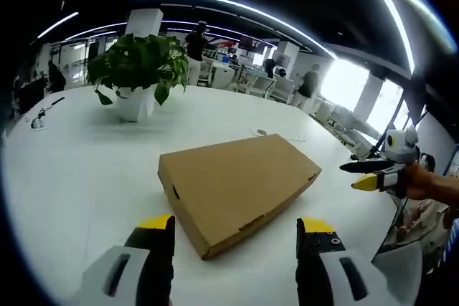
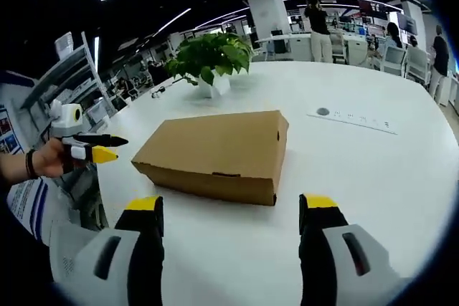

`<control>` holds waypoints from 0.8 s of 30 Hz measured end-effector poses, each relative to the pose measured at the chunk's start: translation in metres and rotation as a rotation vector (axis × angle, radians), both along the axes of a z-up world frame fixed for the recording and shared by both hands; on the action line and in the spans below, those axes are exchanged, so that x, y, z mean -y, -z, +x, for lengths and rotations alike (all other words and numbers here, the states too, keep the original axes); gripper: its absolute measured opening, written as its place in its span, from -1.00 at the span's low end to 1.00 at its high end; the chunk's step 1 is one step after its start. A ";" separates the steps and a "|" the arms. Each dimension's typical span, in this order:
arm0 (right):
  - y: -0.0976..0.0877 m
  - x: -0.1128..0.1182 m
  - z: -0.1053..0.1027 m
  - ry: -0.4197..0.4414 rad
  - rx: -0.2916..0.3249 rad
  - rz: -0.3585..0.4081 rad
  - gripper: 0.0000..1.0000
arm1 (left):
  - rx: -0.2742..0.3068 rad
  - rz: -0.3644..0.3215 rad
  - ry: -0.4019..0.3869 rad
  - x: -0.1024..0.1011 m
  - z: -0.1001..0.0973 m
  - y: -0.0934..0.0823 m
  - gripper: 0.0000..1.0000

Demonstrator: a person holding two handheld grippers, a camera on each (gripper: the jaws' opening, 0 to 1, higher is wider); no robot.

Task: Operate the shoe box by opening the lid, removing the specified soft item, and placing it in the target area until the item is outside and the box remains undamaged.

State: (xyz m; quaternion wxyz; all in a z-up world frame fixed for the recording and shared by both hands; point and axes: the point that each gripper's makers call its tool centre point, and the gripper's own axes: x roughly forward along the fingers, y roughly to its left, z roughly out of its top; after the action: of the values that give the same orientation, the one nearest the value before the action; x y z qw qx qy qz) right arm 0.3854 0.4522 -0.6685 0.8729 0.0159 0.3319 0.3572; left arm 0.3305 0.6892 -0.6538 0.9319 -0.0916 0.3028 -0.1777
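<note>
Parted tongs (image 1: 235,238), closed shoe box (image 1: 238,188) beyond

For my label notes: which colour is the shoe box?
Plain brown cardboard shoe box, best shown in the right gripper view.

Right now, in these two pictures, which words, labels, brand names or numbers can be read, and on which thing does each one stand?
No text can be read.
Plain brown cardboard shoe box: no print visible on its shown sides.
Flat white strip with dark marks on the white round table: too small to read.
Boards and screens far behind: blurred, unreadable.
</note>
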 end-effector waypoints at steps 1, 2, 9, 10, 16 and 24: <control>0.004 -0.002 0.002 -0.003 -0.009 0.001 0.44 | -0.009 0.002 0.004 0.001 0.000 0.005 0.40; 0.005 -0.003 0.004 -0.003 -0.013 0.002 0.44 | -0.014 0.005 0.006 0.001 0.001 0.008 0.40; 0.030 -0.002 0.017 -0.044 -0.012 -0.121 0.35 | -0.052 0.024 0.035 0.008 0.004 0.029 0.38; 0.032 -0.005 0.017 -0.046 -0.021 -0.110 0.35 | -0.060 0.019 0.031 0.008 0.005 0.032 0.37; 0.043 -0.010 0.027 -0.044 -0.024 -0.116 0.27 | -0.078 0.010 -0.004 0.010 0.012 0.043 0.27; 0.038 -0.022 0.045 -0.065 0.064 -0.131 -0.16 | -0.100 0.032 -0.021 0.008 0.015 0.051 0.20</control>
State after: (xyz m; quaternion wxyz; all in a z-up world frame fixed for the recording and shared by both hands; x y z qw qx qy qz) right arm 0.4301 0.4742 -0.7061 0.8701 -0.0634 0.3268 0.3634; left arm 0.3454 0.6813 -0.7049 0.9187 -0.0886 0.3507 -0.1585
